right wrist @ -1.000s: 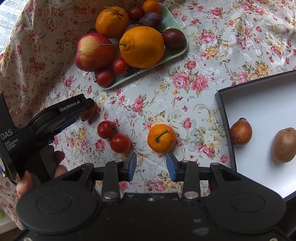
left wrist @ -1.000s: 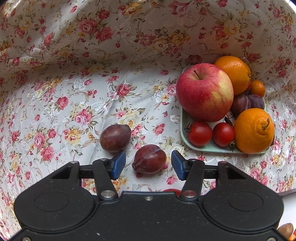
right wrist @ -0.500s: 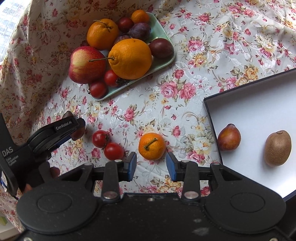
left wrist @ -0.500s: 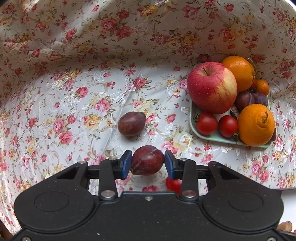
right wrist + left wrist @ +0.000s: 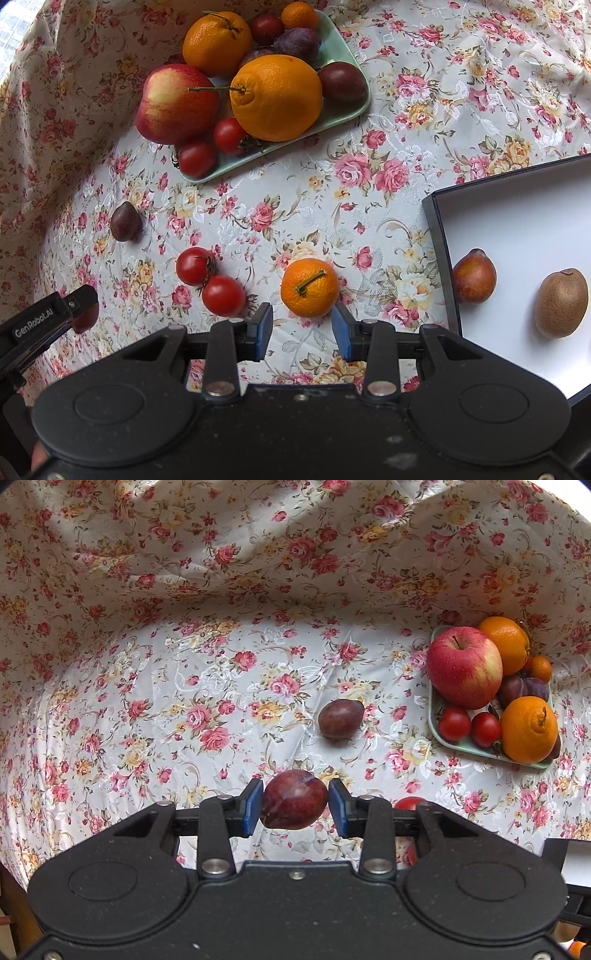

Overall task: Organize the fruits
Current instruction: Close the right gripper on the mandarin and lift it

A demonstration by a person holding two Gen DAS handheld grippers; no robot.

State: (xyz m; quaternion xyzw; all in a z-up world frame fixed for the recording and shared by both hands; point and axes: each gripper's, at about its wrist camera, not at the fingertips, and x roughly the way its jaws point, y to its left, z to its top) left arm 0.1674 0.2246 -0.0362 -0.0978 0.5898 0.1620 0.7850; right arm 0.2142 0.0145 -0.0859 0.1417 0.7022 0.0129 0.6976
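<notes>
Only readable text: "GenRobot.AI", white print on the black finger of the left claw (image 5: 79, 314), seen at the left edge of the right wrist view. It runs along the finger and reads at a slant. Nothing else carries legible print: no labels or stickers on any fruit, none on the box (image 5: 439, 236) or the green plate (image 5: 343, 110), and the right claw's (image 5: 302, 330) body has no markings I can make out.
</notes>
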